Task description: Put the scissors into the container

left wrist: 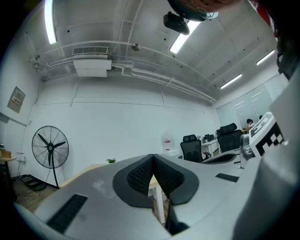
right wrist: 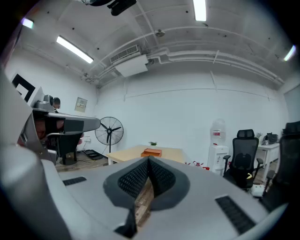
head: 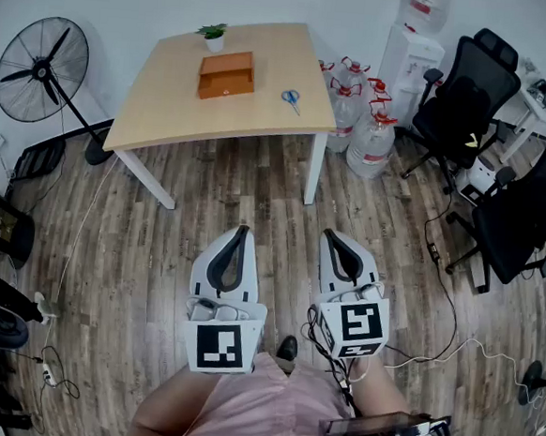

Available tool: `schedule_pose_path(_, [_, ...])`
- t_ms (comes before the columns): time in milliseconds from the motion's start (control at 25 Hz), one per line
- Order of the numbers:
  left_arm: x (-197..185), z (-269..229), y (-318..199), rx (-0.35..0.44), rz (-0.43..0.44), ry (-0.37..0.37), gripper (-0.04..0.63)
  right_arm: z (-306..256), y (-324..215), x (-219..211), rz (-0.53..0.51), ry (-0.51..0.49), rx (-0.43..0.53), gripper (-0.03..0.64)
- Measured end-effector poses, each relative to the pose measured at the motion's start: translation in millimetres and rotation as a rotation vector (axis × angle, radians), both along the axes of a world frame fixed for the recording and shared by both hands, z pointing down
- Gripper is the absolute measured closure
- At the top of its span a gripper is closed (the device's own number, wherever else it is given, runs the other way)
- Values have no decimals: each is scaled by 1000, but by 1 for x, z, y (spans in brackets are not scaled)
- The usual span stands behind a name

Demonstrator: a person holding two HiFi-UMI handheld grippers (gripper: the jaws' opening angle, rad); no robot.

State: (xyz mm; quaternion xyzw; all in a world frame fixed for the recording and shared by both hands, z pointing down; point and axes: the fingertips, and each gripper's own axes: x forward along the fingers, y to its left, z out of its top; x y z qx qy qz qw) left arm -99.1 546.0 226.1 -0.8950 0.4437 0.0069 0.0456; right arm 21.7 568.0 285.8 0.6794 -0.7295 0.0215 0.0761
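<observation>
Blue-handled scissors [head: 291,98] lie on the light wooden table [head: 170,87], to the right of an orange box container [head: 227,74]. The same container [right wrist: 151,153] shows small and far off in the right gripper view. My left gripper [head: 241,230] and right gripper [head: 331,235] are held side by side over the floor, well short of the table. Both are shut with the jaw tips touching and nothing between them. In the left gripper view the left gripper [left wrist: 153,156] points at the table's edge; the scissors are hidden there.
A small potted plant [head: 213,36] stands at the table's far edge. A standing fan [head: 41,58] is left of the table. Water bottles [head: 369,135], a dispenser [head: 414,45] and black office chairs [head: 461,105] crowd the right side. Cables [head: 455,302] run over the wooden floor.
</observation>
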Motion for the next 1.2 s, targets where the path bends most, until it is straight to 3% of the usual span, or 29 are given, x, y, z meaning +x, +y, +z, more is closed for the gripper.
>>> schedule_pose_path(400, [11, 2, -1, -5, -13, 5, 591, 3, -2, 11, -20, -3, 0, 617])
schedule_pose_path(640, [10, 11, -30, -22, -29, 9, 591, 4, -32, 13, -35, -6, 11, 594])
schedule_pose_path(880, [15, 31, -95, -52, -33, -3, 591, 24, -94, 23, -31, 6, -24, 591])
schedule_pose_path(1200, [23, 39, -234, -69, -28, -9, 591, 30, -230, 34, -14, 19, -42, 591])
